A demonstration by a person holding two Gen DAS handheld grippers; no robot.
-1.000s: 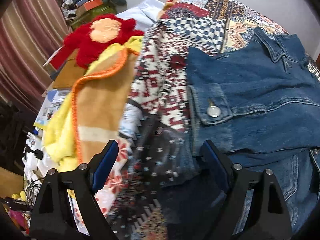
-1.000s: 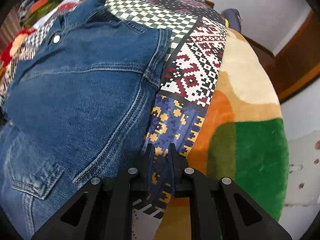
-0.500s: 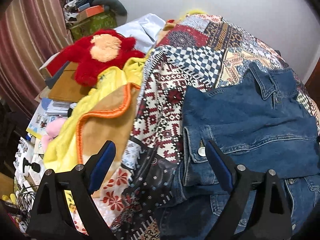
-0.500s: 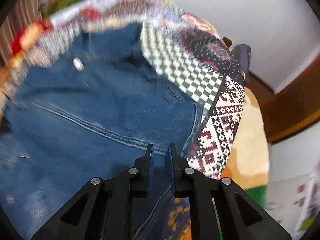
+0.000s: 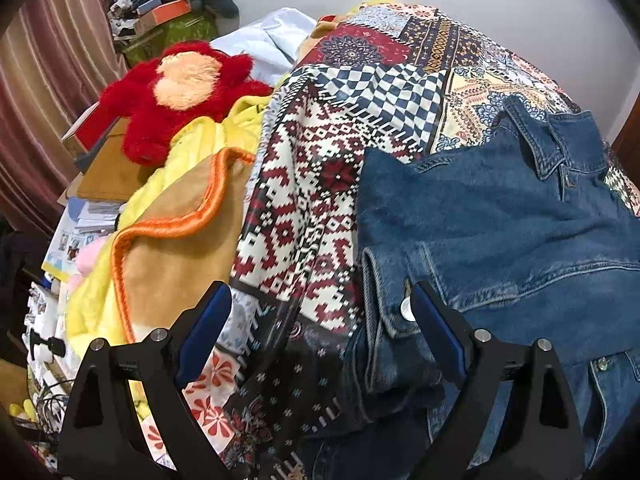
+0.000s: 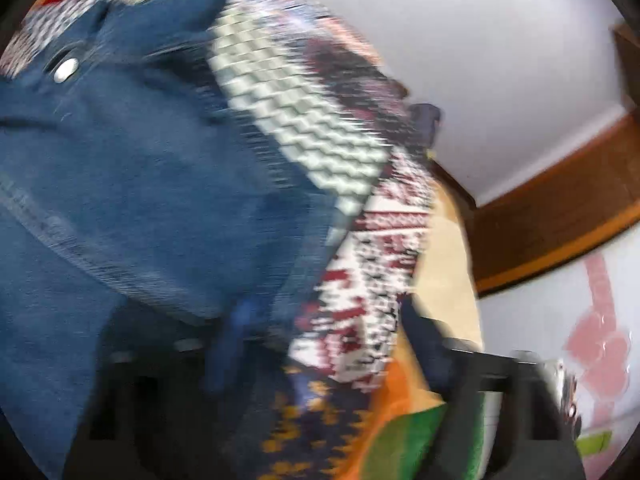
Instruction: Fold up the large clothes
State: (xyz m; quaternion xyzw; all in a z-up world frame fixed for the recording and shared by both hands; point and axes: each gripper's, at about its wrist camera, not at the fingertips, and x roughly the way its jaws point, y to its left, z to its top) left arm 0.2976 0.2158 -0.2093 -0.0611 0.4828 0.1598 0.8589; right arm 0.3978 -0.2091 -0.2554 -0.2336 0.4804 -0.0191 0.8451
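Observation:
A blue denim jacket [image 5: 500,232] lies partly folded on a patchwork bedspread [image 5: 316,184], collar at the far right. My left gripper [image 5: 320,332] is open and empty; its right finger sits by the jacket's left edge, near a metal button [image 5: 406,307]. The right wrist view is badly blurred by motion. It shows the jacket [image 6: 132,184] at left and the bedspread [image 6: 320,136]. My right gripper [image 6: 328,344] is open there, its fingers spread wide over the jacket's right edge and the bedspread.
A red plush toy [image 5: 176,88] and a yellow and tan blanket [image 5: 172,240] lie left of the bedspread. Boxes and clutter [image 5: 160,16] stand far left. A green, orange and cream blanket [image 6: 412,420] lies at the bed's right side, by a wooden door frame [image 6: 560,216].
My right gripper, shut before, has opened wide while swinging fast. My left gripper stayed open and drew back a little from the jacket's left edge.

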